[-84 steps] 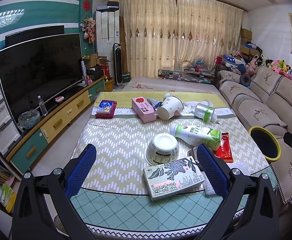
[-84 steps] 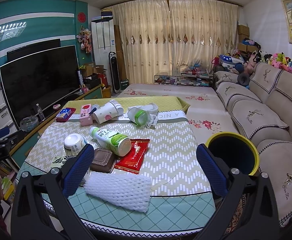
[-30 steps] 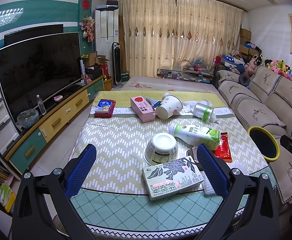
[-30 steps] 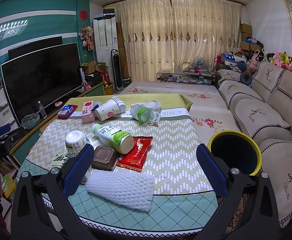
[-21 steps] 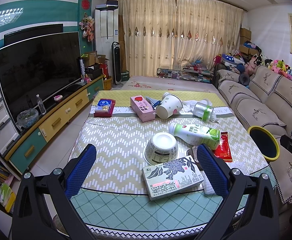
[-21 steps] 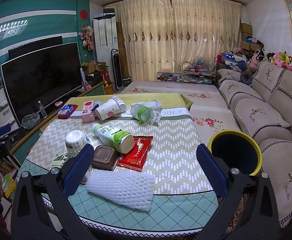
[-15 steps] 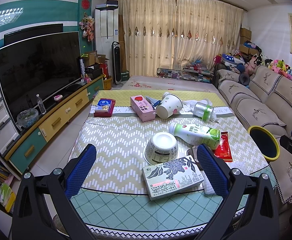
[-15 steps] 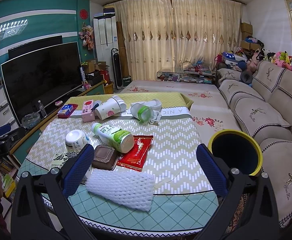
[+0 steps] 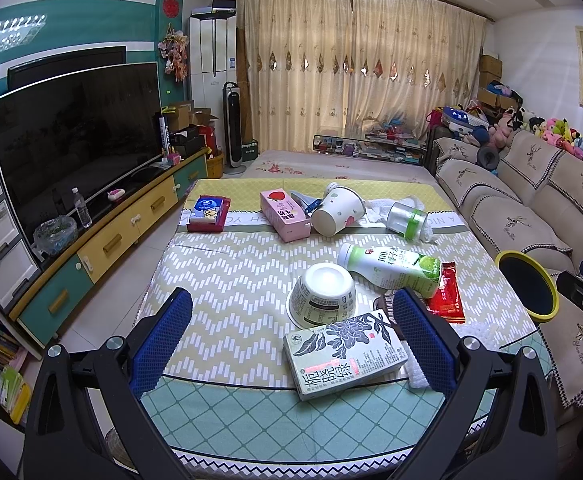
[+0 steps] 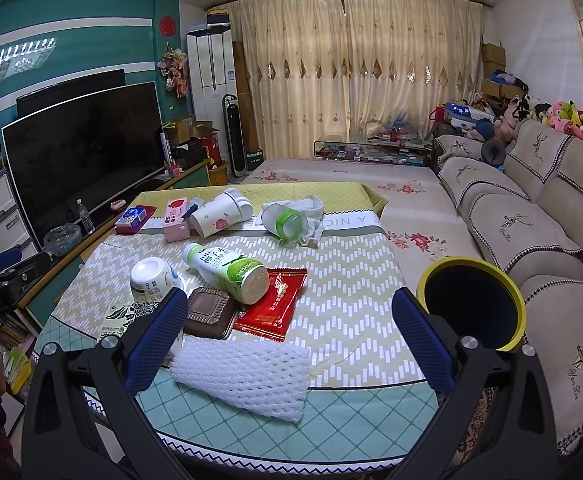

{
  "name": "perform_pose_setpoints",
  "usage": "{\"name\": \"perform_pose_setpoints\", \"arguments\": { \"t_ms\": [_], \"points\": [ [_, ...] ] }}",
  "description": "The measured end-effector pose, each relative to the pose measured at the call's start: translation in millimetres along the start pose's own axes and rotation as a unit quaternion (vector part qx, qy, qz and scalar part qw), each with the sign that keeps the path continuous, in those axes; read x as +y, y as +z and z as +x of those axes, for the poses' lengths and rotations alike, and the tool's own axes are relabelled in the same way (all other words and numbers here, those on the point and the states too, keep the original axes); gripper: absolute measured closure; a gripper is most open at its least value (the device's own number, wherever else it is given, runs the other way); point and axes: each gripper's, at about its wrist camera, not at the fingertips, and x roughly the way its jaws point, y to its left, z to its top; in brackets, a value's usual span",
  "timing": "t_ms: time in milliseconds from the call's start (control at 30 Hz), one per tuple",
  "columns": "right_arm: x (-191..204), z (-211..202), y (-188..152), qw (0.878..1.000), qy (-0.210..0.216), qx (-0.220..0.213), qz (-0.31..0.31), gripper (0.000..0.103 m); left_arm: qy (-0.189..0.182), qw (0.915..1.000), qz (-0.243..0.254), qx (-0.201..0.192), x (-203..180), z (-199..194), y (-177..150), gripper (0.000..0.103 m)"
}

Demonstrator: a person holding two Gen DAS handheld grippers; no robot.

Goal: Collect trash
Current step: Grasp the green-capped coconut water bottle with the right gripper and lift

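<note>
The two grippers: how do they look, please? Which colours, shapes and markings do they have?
Both the left gripper and the right gripper share one design: two black angular frame arms with silver bolts, ending in fingers covered with blue textured pads. From the right wrist view, white lettering marks the left gripper's black body.

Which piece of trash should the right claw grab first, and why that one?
Probably the white foam net. The right claw is open and empty, and the net lies flat on the table right in front of it, nearest of all the litter. The yellow-rimmed bin stands just to its right, so lowering onto the net looks like the shortest move.
</note>
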Motion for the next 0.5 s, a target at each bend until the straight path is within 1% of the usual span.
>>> {"name": "perform_pose_setpoints", "arguments": {
  "t_ms": [200, 267, 433, 500],
  "points": [
    [3, 3, -7, 1.000, 0.002, 0.006, 0.000, 0.006, 0.002, 1.0000, -0.002, 0.002, 3, 2, -3, 0.004],
    [3, 9, -8, 1.000, 0.004, 0.014, -0.001, 0.006, 0.005, 1.0000, -0.005, 0.001, 5, 3, -3, 0.004],
    [12, 37, -13, 0.999, 0.014, 0.042, -0.015, 0.006, 0.012, 0.9999, -0.012, 0.005, 13, 8, -4, 0.004],
    [18, 58, -16, 0.997, 0.028, 0.063, -0.019, 0.006, 0.013, 0.9998, -0.015, 0.008, 17, 12, -4, 0.004]
  ]
}}
